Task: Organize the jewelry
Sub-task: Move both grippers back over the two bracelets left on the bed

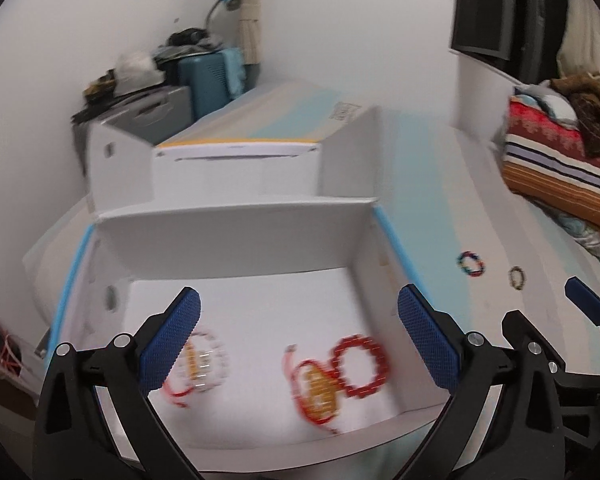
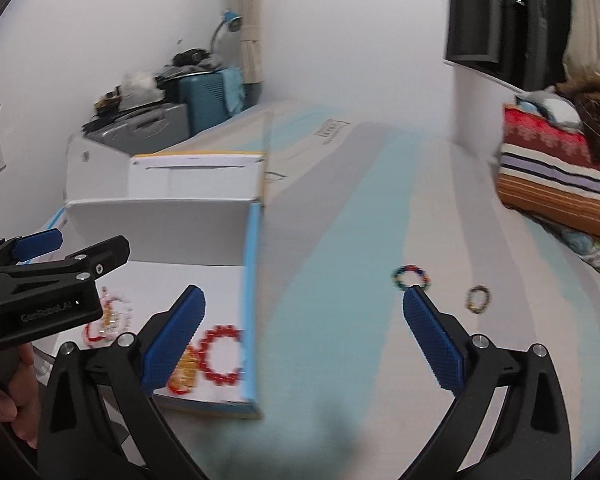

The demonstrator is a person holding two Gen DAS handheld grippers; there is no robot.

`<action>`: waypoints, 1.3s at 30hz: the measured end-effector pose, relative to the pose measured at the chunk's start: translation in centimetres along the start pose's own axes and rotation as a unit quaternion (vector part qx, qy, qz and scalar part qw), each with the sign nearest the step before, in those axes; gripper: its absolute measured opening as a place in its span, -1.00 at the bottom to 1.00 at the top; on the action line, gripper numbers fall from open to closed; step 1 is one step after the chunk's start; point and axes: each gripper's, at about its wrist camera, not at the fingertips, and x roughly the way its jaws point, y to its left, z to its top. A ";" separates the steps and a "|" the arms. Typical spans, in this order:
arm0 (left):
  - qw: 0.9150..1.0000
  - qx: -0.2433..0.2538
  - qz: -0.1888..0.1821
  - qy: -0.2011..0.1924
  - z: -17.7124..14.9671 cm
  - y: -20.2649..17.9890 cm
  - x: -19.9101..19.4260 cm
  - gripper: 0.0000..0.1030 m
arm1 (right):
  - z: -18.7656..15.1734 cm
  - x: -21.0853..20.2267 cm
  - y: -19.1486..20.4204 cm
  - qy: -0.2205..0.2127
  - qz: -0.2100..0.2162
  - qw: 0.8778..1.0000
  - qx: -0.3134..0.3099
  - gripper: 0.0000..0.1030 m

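White cardboard box (image 1: 236, 240) sits open under my left gripper (image 1: 300, 344), blue trim along its side walls; I see its floor thru the left cam w/ both blue pads spread wide, nothing between them. On the box floor: a red bead bracelet (image 1: 360, 366) touching an orange-and-red piece (image 1: 316, 394) just beside it, and further left a white bead bracelet (image 1: 204, 364) w/ a red cord, partly hidden behind my left pad (image 1: 172, 344). All blurred, so I can't tell bead detail. Right gripper (image 2: 304, 340) hangs outside the box, over the pale blue-and-white striped surface (image 2: 340, 280), fingers also wide apart and empty. Two pieces lie on that surface, well apart from the box: a multicolour bead ring (image 2: 410, 277) right at the tip of my right-hand pad (image 2: 432, 340) in the right cam (can't tell if touching), and a small dark-and-yellow ring (image 2: 478, 299) near it, to the right. Same two show in the left cam at far right. From the right cam I see the left gripper body at the left edge over the box, w/ the operator's hand (image 2: 8, 400) on its grip. Background: suitcases (image 1: 172, 96) in the corner, folded striped blankets (image 1: 560, 168) at right.
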 end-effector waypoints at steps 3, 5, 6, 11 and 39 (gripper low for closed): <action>1.000 0.015 -0.017 0.002 0.5 -3.2 0.4 0.89 | -0.1 -0.1 -3.4 -0.002 -0.021 1.000 0.015 0.85; 0.999 0.024 -0.026 0.003 0.7 -5.1 0.9 0.89 | -0.2 0.1 -5.3 0.000 -0.031 0.999 0.024 0.85; 0.999 0.032 -0.034 0.003 0.9 -6.6 1.2 0.89 | -0.3 0.2 -6.1 0.001 -0.034 0.999 0.027 0.85; 0.997 0.055 -0.053 0.010 1.1 -11.5 3.1 0.89 | -1.0 1.1 -11.4 -0.001 -0.056 0.997 0.061 0.85; 0.989 0.093 -0.066 0.094 0.2 -26.2 21.9 0.89 | -4.3 17.4 -27.6 0.073 -0.123 0.981 0.133 0.85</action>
